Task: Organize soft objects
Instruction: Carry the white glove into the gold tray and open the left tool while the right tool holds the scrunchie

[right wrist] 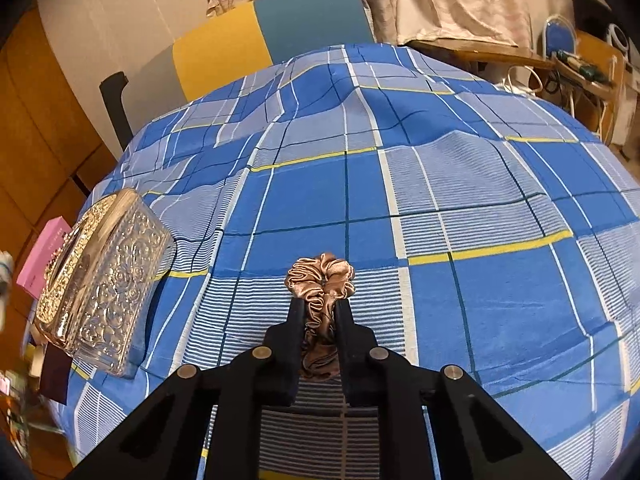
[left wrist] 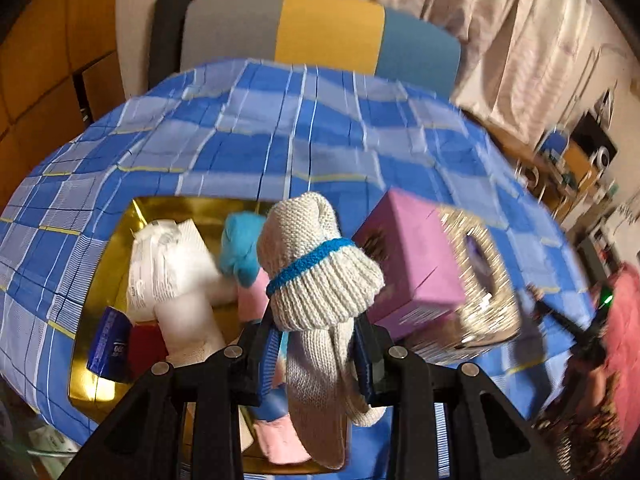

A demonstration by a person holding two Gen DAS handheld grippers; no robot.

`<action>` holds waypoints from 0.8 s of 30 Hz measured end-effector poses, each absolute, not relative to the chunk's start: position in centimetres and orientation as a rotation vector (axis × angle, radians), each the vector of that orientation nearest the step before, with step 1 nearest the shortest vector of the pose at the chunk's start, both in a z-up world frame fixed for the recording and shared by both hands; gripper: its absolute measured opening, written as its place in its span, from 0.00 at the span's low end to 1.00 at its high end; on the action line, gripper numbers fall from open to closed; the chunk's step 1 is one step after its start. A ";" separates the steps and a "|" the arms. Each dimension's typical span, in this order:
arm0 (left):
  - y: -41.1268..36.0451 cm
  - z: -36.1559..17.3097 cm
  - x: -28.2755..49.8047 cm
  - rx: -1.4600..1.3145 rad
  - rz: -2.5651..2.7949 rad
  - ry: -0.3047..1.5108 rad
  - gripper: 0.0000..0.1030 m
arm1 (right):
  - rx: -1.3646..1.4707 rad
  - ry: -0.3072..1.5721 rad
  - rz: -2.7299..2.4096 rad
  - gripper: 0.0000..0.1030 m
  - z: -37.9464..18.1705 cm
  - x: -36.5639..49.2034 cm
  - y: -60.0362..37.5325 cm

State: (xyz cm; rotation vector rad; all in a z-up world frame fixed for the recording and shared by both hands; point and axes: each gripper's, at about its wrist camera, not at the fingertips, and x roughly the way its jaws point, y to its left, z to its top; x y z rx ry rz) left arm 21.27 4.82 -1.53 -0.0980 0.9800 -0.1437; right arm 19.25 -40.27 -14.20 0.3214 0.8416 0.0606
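Knit glove (left wrist: 320,276) in left claw (left wrist: 316,344), scrunchie (right wrist: 320,284) in right claw (right wrist: 320,312).

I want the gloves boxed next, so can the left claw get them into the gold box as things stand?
Probably yes: the left claw grips the knit gloves above the open gold box, nothing covering it.

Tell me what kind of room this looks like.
Probably a lived-in home room: a table under a blue plaid cloth, a colour-block chair behind it, and curtains along the wall.

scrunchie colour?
Tan-bronze satin scrunchie, clearest in the right wrist view.
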 end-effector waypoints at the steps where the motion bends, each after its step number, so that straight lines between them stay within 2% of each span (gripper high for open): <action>1: 4.7 -2.4 21.7 -0.088 -0.145 0.997 0.31 | 0.326 0.843 0.059 0.15 -14.3 19.2 -40.4; 9: 4.1 -7.1 24.4 -0.084 -0.146 1.085 0.31 | 0.347 0.839 0.058 0.15 -14.1 19.1 -40.5; 13: 3.9 -8.2 25.4 -0.076 -0.143 1.086 0.35 | 0.358 0.838 0.055 0.15 -14.1 19.1 -40.7; 16: 4.2 -8.5 25.7 -0.090 -0.132 1.079 0.44 | 0.362 0.841 0.049 0.15 -14.2 19.1 -40.8; 24: 5.7 -6.9 24.0 -0.183 -0.110 1.022 0.44 | 0.355 0.844 0.040 0.15 -14.4 19.2 -40.7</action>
